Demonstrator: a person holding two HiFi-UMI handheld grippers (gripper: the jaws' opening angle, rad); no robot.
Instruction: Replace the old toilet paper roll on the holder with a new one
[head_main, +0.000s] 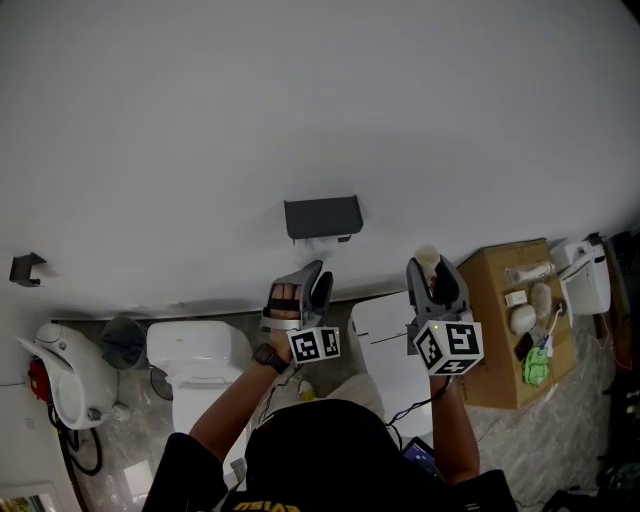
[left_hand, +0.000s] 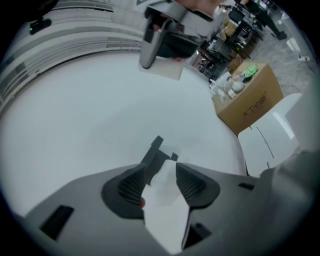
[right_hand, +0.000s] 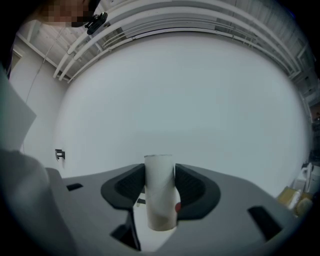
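Left gripper (left_hand: 162, 168) clamps white paper (left_hand: 165, 215) just below the wall holder (head_main: 322, 216) at head-view centre. Right gripper (right_hand: 160, 171) clasps the bare cardboard tube (right_hand: 160, 200). Risk: a pull may tear the paper, and the upright tube may slip.
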